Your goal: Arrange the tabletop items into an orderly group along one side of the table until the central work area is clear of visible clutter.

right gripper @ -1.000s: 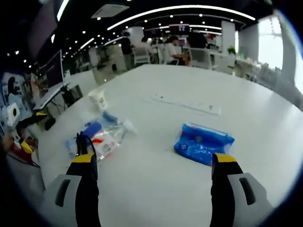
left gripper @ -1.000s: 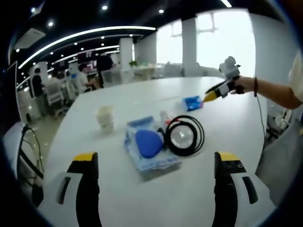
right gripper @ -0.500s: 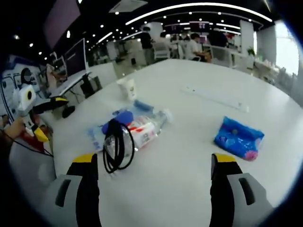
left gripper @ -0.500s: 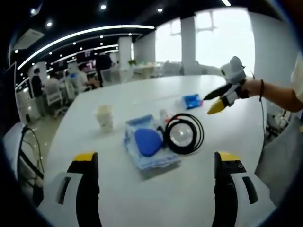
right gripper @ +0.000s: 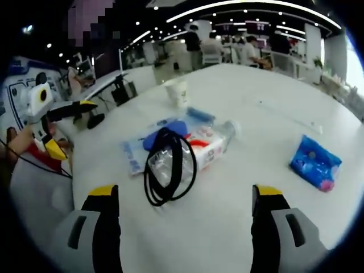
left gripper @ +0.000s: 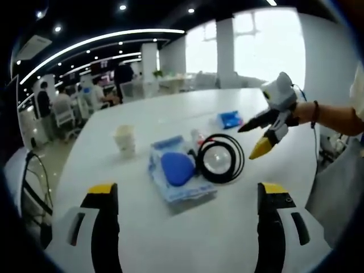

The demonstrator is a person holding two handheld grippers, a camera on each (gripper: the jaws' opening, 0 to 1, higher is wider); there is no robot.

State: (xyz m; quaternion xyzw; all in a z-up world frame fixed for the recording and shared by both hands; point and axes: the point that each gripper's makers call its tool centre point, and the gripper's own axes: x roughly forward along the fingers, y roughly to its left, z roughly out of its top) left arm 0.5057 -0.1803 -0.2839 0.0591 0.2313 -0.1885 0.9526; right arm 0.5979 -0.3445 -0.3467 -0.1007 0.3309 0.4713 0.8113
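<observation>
On the white table [left gripper: 142, 233] lies a clear packet with a blue pad [left gripper: 177, 170] on it. Beside it are a black cable coil [left gripper: 220, 161], a lying plastic bottle [left gripper: 198, 139], a paper cup [left gripper: 125, 140] and a small blue bag [left gripper: 230, 119]. My left gripper [left gripper: 187, 190] is open, short of the packet. My right gripper [left gripper: 253, 139] hangs open just right of the coil. In the right gripper view, my right gripper [right gripper: 185, 193] is open before the coil [right gripper: 169, 168], with the bottle [right gripper: 207, 145], cup [right gripper: 177, 91] and blue bag [right gripper: 315, 165] beyond. The left gripper [right gripper: 71, 128] shows open at the left.
A person's forearm [left gripper: 335, 114] holds the right gripper. A flat white strip [right gripper: 290, 116] lies farther out on the table. A black wire loop [left gripper: 34, 182] hangs off the table's left edge. People and desks fill the background.
The right gripper has come down from near the blue bag towards the cable coil, and its view has swung so the coil sits in the centre. The items lie where they were.
</observation>
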